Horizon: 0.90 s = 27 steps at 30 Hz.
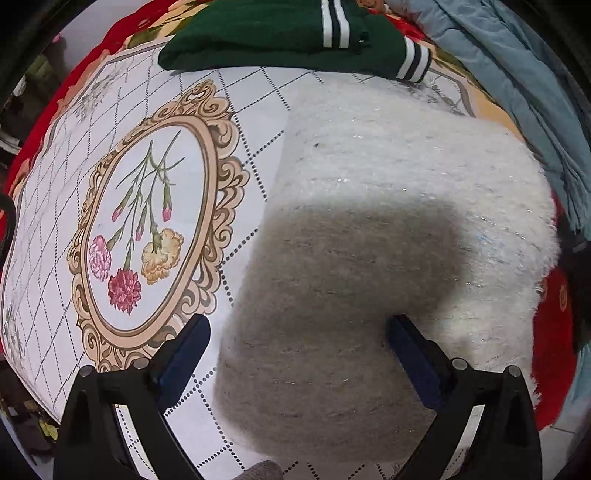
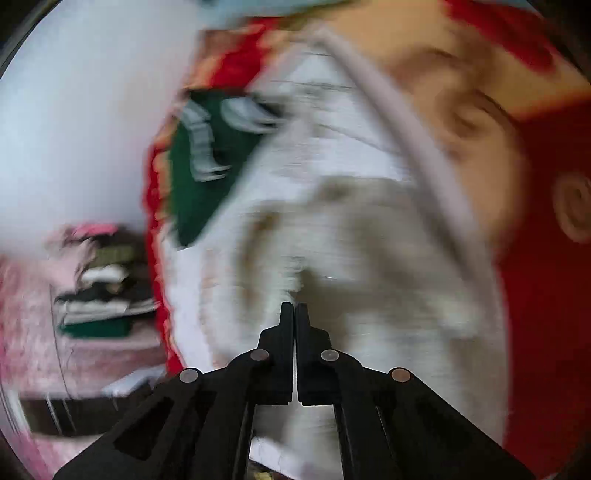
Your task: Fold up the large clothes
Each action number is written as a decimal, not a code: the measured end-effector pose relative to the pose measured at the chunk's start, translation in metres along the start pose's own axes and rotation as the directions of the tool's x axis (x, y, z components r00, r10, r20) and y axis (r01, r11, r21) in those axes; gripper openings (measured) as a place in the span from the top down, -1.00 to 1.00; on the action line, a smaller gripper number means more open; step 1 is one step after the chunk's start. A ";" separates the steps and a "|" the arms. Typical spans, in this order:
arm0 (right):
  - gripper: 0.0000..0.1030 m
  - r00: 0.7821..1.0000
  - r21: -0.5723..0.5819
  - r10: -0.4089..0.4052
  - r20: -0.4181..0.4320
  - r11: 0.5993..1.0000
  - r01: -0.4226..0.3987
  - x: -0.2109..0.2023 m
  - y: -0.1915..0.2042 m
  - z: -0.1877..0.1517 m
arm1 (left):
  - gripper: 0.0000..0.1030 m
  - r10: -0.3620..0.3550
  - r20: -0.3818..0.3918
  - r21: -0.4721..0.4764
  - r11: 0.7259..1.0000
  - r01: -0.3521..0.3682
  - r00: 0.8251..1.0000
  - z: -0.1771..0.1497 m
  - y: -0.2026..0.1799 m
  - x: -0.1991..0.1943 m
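A fuzzy white-grey sweater [image 1: 388, 229] lies folded into a thick rectangle on the flowered tablecloth [image 1: 147, 221]. My left gripper [image 1: 295, 332] is open above its near end, one finger over the cloth and one over the sweater, holding nothing. In the right wrist view, which is heavily motion-blurred, my right gripper [image 2: 294, 314] is shut with its fingers pressed together and nothing visible between them. The sweater shows there as a pale blur [image 2: 351, 240] beyond the fingertips.
A folded dark green garment with white stripes [image 1: 288, 33] lies at the far edge of the cloth, blurred in the right wrist view [image 2: 199, 166]. A blue-grey garment [image 1: 517, 74] lies at the far right. A red blanket [image 1: 554, 325] borders the cloth. A stack of folded clothes [image 2: 103, 291] sits left.
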State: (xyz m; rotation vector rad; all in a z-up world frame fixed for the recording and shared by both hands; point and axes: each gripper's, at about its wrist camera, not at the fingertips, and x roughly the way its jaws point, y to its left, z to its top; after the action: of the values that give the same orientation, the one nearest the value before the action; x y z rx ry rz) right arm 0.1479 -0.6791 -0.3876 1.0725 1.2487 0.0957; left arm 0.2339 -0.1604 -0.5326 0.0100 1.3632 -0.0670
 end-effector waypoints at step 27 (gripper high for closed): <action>0.80 0.999 -0.019 -0.029 -0.014 0.999 0.028 0.024 -0.015 0.013 | -0.94 0.081 0.097 0.009 0.997 -0.083 0.992 0.015 0.007 -0.049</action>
State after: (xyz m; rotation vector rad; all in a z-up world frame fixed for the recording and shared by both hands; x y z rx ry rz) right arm 0.1602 -0.6805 -0.4162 1.0389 1.2730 0.0932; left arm 0.2393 -0.1518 -0.4818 0.0727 1.2644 -0.0069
